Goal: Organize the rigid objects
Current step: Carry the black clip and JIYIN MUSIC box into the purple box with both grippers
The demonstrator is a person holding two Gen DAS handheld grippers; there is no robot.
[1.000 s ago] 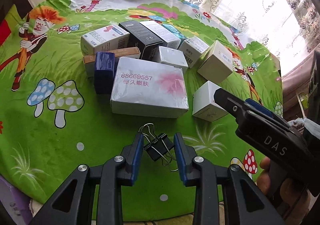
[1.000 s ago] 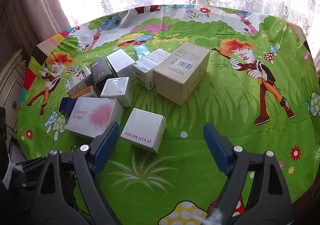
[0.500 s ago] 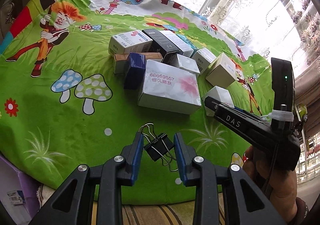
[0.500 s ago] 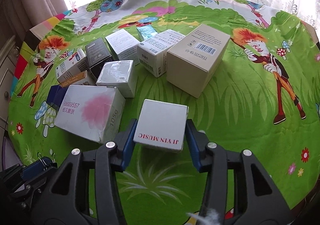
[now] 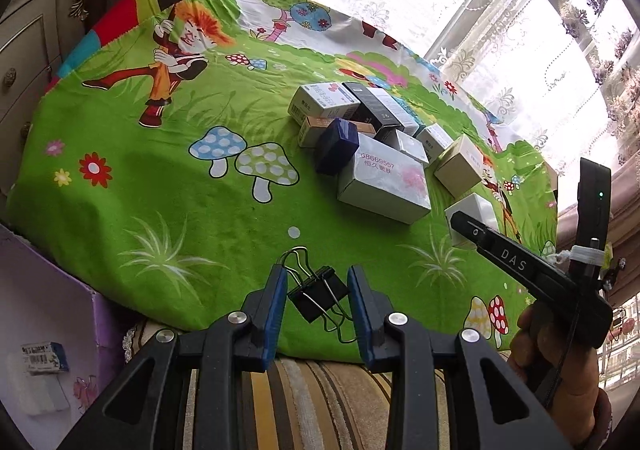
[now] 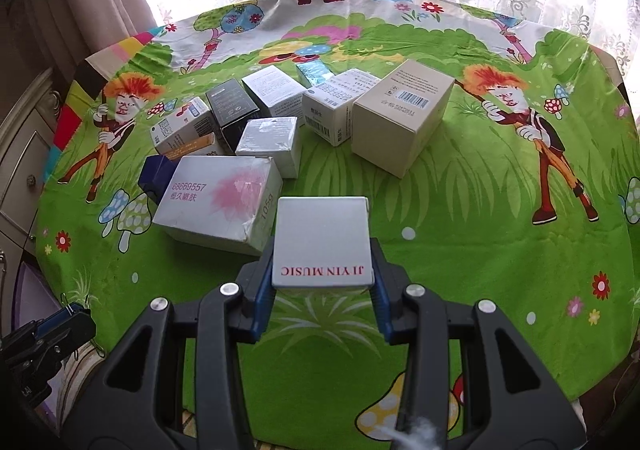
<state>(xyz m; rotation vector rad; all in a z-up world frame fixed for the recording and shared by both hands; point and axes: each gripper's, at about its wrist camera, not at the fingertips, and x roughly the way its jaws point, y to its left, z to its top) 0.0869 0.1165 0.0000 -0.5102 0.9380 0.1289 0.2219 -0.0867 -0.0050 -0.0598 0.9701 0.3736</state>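
Observation:
A black binder clip (image 5: 318,300) with wire handles hangs between the blue pads of my left gripper (image 5: 316,278), which is shut on it over the near edge of the table. In the right wrist view, my right gripper (image 6: 322,262) is shut on a white square box (image 6: 322,234) printed "JI YIN MUSIC", its pads pressing both sides. That box (image 5: 478,209) shows partly behind the right gripper (image 5: 464,219) in the left wrist view. The left gripper (image 6: 68,314) appears at the lower left of the right wrist view.
Several boxes cluster mid-table on the green cartoon cloth (image 6: 480,250): a large white box with a pink blotch (image 6: 218,201), a tall beige box (image 6: 404,113), a navy box (image 5: 336,145). A purple carton (image 5: 48,330) stands below the table's near-left edge. A cabinet (image 6: 24,169) stands left.
My right gripper came forward and shut on the white box. My left gripper carried the binder clip back and to the left, from over the cloth to the table's near edge.

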